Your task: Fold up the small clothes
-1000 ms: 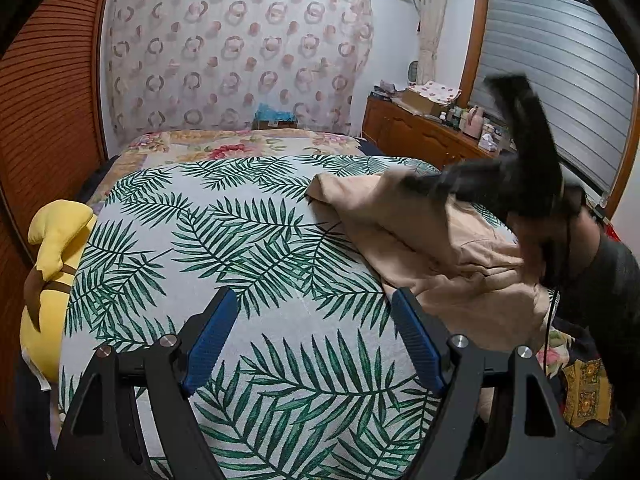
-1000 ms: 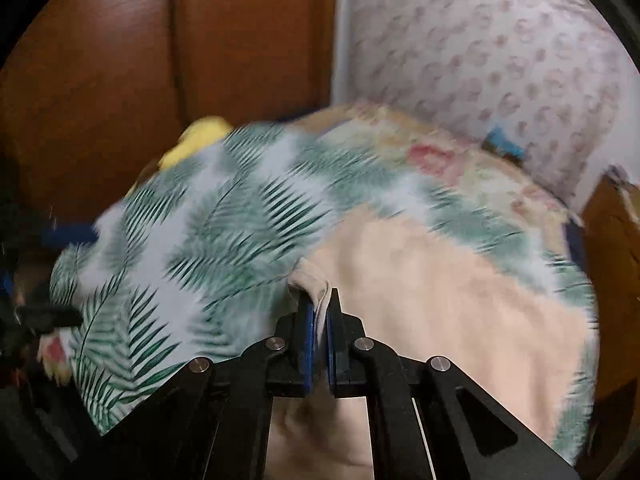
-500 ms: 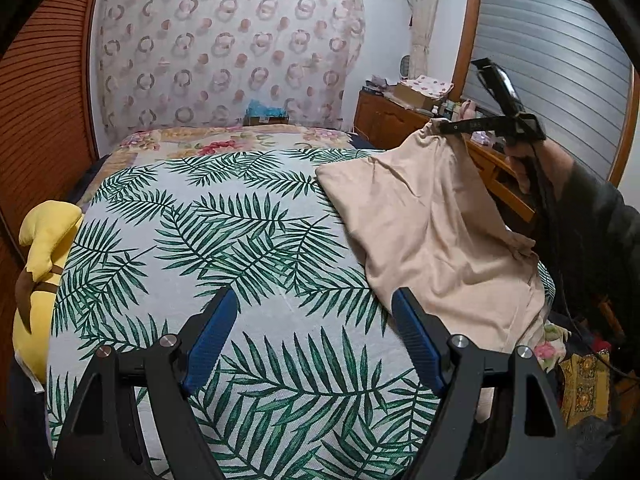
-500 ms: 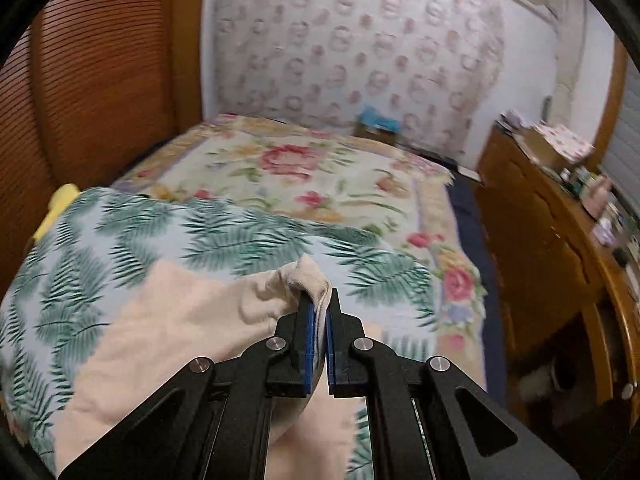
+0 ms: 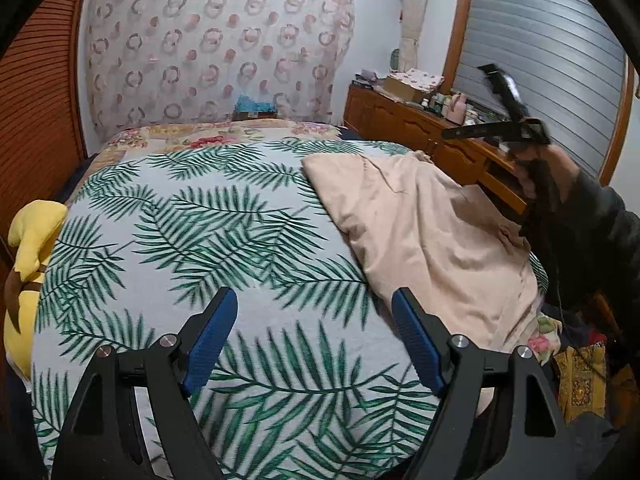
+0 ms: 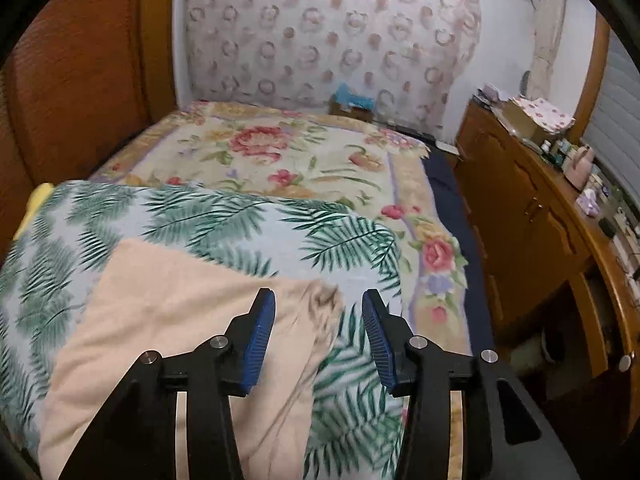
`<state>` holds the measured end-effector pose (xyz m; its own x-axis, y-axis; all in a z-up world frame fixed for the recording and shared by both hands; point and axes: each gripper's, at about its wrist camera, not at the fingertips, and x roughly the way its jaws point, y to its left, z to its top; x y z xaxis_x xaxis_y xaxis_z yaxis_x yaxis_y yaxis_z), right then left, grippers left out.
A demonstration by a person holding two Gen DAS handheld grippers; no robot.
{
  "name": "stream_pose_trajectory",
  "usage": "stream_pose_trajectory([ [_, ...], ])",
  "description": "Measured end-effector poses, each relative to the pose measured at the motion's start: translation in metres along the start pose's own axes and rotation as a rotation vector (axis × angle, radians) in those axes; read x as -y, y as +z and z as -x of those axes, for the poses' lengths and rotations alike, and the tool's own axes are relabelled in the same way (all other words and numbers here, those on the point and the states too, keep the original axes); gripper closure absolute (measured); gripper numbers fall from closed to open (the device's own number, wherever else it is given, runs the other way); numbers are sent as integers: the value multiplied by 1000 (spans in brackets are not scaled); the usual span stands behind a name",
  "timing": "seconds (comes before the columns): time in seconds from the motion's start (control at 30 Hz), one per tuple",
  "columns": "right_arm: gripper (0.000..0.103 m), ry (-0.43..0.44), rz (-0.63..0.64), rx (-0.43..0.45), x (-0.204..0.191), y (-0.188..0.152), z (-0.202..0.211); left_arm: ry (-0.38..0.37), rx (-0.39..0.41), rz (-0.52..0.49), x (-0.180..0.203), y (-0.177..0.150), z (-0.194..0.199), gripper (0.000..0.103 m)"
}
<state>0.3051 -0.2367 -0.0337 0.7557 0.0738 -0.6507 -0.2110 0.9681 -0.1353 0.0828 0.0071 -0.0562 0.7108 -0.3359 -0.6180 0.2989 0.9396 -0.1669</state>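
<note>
A beige garment (image 5: 424, 232) lies spread on the right side of the palm-leaf bedspread (image 5: 192, 232), its near end draping over the bed's right edge. It also shows in the right wrist view (image 6: 160, 320). My left gripper (image 5: 312, 336) is open and empty, low over the bedspread, left of the garment. My right gripper (image 6: 318, 336) is open and empty just above the garment's far corner (image 6: 324, 300). In the left wrist view the right gripper (image 5: 500, 128) is raised beyond the garment.
A yellow plush toy (image 5: 28, 248) lies at the bed's left edge. A floral blanket (image 6: 280, 156) covers the far half of the bed. A wooden dresser (image 6: 540, 208) with small items stands to the right. Wooden panelling (image 6: 80, 72) is at left.
My right gripper carried the garment's corner up and to the far right, spreading it, then opened and let it drop onto the bed. My left gripper stayed open and nearly still.
</note>
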Motion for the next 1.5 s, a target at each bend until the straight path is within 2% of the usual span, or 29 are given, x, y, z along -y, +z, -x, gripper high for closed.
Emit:
stream_pose_trajectory([
  [0.1, 56, 80, 51, 27, -11, -37, 40, -20, -8, -12, 10, -3, -3, 23],
  [0.23, 56, 151, 62, 33, -26, -90, 73, -48, -27, -29, 24, -7, -12, 23],
  [0.4, 56, 194, 48, -16, -33, -133, 72, -71, -61, -67, 44, -11, -24, 23],
  [0.47, 62, 194, 59, -34, -34, -145, 67, -78, -68, -81, 51, -12, -25, 23],
  [0.53, 67, 185, 71, -49, -31, -153, 65, -86, -75, -91, 56, -14, -27, 23],
  [0.57, 76, 167, 80, -57, -32, -153, 64, -89, -81, -95, 57, -15, -28, 23],
  [0.63, 76, 138, 80, -70, -30, -155, 56, -89, -91, -96, 59, -16, -31, 23],
  [0.73, 92, 148, 66, -61, -29, -151, 54, -91, -97, -95, 60, -16, -32, 23],
  [0.77, 94, 152, 61, -42, -31, -152, 60, -92, -98, -96, 60, -16, -31, 23],
  [1.03, 96, 174, -68, 85, -11, -179, 128, -105, -95, -105, 63, -18, -28, 23],
  [1.17, 96, 188, -111, 61, -9, -201, 135, -118, -104, -111, 67, -20, -29, 23],
  [1.3, 96, 193, -120, 4, -14, -218, 121, -128, -118, -116, 71, -22, -32, 23],
  [1.43, 96, 168, -89, -16, -17, -215, 121, -133, -132, -117, 75, -27, -33, 23],
  [1.5, 96, 167, -114, -15, -11, -215, 120, -156, -144, -107, 77, -31, -34, 23],
])
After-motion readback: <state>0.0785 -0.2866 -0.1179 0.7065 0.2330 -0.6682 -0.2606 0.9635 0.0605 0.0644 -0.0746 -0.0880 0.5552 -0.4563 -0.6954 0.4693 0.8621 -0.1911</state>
